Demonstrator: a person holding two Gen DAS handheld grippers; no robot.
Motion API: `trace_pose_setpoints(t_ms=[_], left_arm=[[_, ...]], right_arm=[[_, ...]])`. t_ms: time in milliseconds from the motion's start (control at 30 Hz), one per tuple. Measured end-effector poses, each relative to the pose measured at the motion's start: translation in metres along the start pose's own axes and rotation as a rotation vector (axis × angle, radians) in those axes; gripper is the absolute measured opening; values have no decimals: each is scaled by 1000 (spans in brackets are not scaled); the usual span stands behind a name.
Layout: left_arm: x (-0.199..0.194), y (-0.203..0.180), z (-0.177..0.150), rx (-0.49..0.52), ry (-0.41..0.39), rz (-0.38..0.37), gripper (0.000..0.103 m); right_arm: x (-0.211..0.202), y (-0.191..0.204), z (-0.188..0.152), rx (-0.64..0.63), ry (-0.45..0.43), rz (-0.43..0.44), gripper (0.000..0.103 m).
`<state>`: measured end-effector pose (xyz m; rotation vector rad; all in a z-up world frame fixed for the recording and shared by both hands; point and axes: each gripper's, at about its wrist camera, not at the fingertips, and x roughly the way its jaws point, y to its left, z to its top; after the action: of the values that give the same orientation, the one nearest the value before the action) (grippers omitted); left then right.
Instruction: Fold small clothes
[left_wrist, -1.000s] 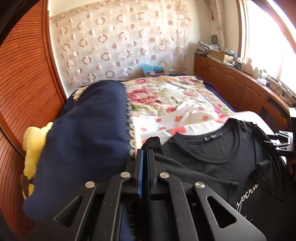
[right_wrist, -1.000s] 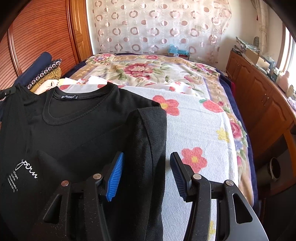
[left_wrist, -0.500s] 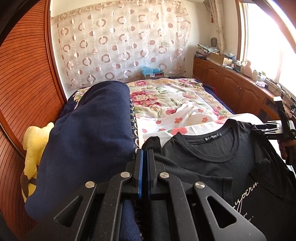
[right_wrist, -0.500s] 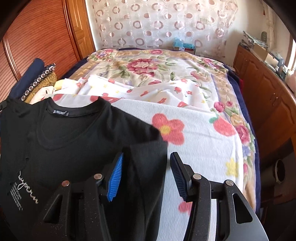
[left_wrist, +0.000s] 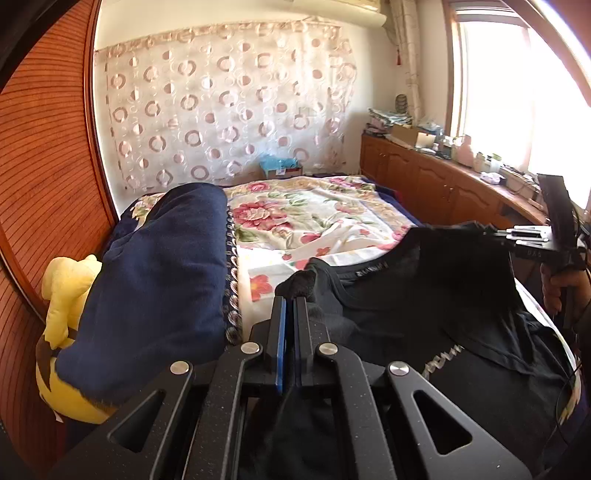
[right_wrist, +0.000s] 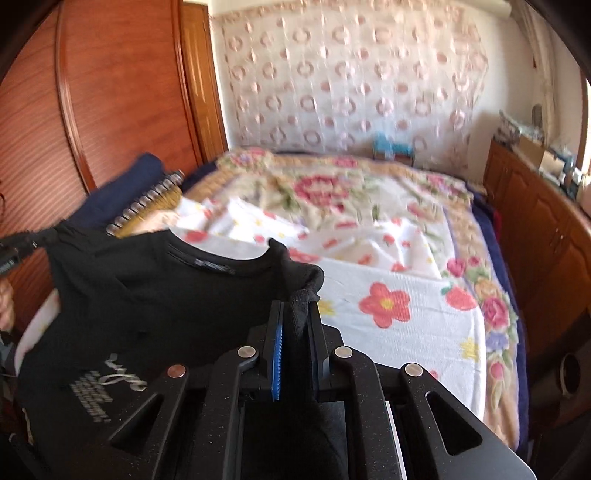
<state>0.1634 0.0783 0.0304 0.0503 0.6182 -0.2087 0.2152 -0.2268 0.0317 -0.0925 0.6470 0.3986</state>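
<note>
Both jaws are clenched on the shirt (left_wrist: 424, 295): my left gripper (left_wrist: 290, 306) pinches a bunched black corner between its blue pads, and my right gripper (right_wrist: 295, 325) grips the opposite shoulder fold the same way. I see one black shirt, neckline facing away from me, stretched between the two grippers and raised off the bed (right_wrist: 406, 288), its printed front hanging down toward me. I judge I am mid-lift, about to carry the top edge over for a fold. What worries me is the thin bite on each side: only a small tuft of fabric pokes past the left pads, so a quick pull apart could slip it free and drop that shoulder. The right view is blurred, so I cannot tell how deep that grip goes. If I raise the two sides unevenly, the hem may drag and crease across the flowered sheet, and the fold will land crooked. On the left, the navy bolster (left_wrist: 155, 288) lies just beside the shirt; a wide swing there could snag the sleeve on its beaded trim. Counting what I have: one shirt, two grippers, one bolster, one yellow plush (left_wrist: 66, 295) at the far left against the wooden panel, one bed. I see no other small clothes waiting in either view.
</note>
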Motion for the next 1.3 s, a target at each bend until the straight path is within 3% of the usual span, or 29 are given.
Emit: trace_pose_setpoints(t_ms=[233,567,967,1300], left_arm=[[-32,-7,-17,42,-14,-15,4],[-63,-14,-48,17,-42,-39,4],[-98,-6,-68,-25,-89,-61,4],[-148,5,-95,-54,-115,-70,4]], right_arm=[[-64,19,-42,-9,-77,22,11],[-109,31,-94,9,-77,-5,11],[-147,36,-100,13,-100,-23,11],[-209,37,-129,9,-124,-78,10]])
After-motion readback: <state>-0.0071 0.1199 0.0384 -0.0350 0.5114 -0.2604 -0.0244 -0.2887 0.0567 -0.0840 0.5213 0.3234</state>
